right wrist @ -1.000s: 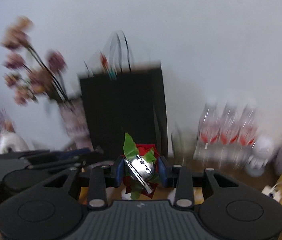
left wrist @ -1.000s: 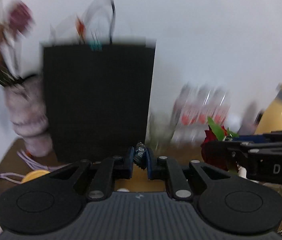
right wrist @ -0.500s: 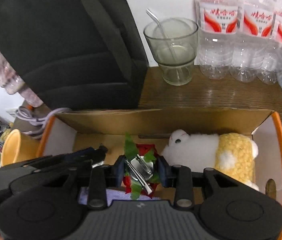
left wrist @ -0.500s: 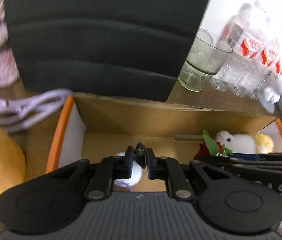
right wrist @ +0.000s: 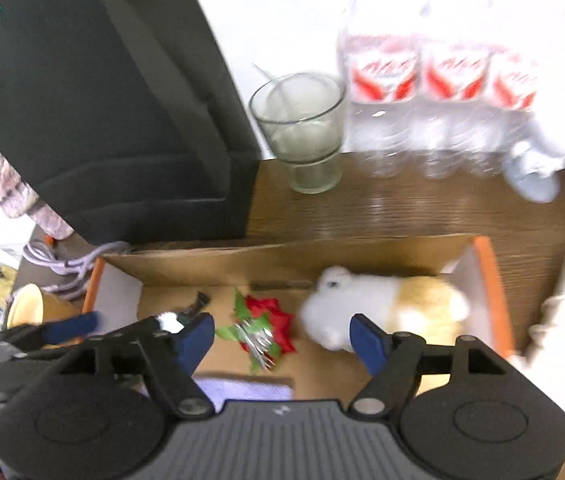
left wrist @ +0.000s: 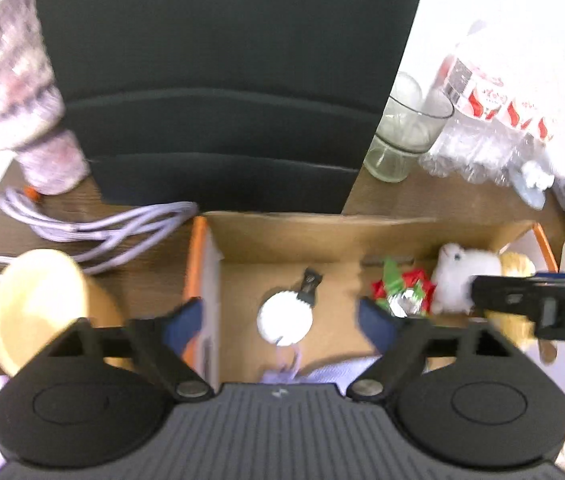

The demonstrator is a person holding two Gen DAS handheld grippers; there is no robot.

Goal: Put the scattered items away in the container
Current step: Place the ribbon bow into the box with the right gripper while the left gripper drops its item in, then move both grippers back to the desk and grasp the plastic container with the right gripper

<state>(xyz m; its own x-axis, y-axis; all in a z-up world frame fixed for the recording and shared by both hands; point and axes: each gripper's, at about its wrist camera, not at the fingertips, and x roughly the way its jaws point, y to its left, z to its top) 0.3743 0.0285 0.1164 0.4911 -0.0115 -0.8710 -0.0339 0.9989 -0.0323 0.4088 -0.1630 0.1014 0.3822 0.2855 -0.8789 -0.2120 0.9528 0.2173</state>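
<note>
An open cardboard box (left wrist: 322,236) with orange edges lies on the wooden table; it also shows in the right wrist view (right wrist: 282,260). In it lie a small black clip (left wrist: 309,283), a white round item (left wrist: 285,317), a red artificial flower with foil (left wrist: 400,290) (right wrist: 266,328), a white and yellow plush toy (left wrist: 466,276) (right wrist: 382,304) and a lilac cloth (right wrist: 242,388). My left gripper (left wrist: 278,320) is open and empty above the box's left half. My right gripper (right wrist: 282,338) is open and empty above the flower.
A black paper bag (left wrist: 218,80) stands right behind the box. A glass (right wrist: 302,132) and several water bottles (right wrist: 434,100) stand at the back right. A yellow cup (left wrist: 38,308), lilac cable (left wrist: 94,224) and a patterned vase (left wrist: 18,104) are at the left.
Both grippers have opened. The left one let go of the black clip and the right one let go of the flower; both things now lie in the box.
</note>
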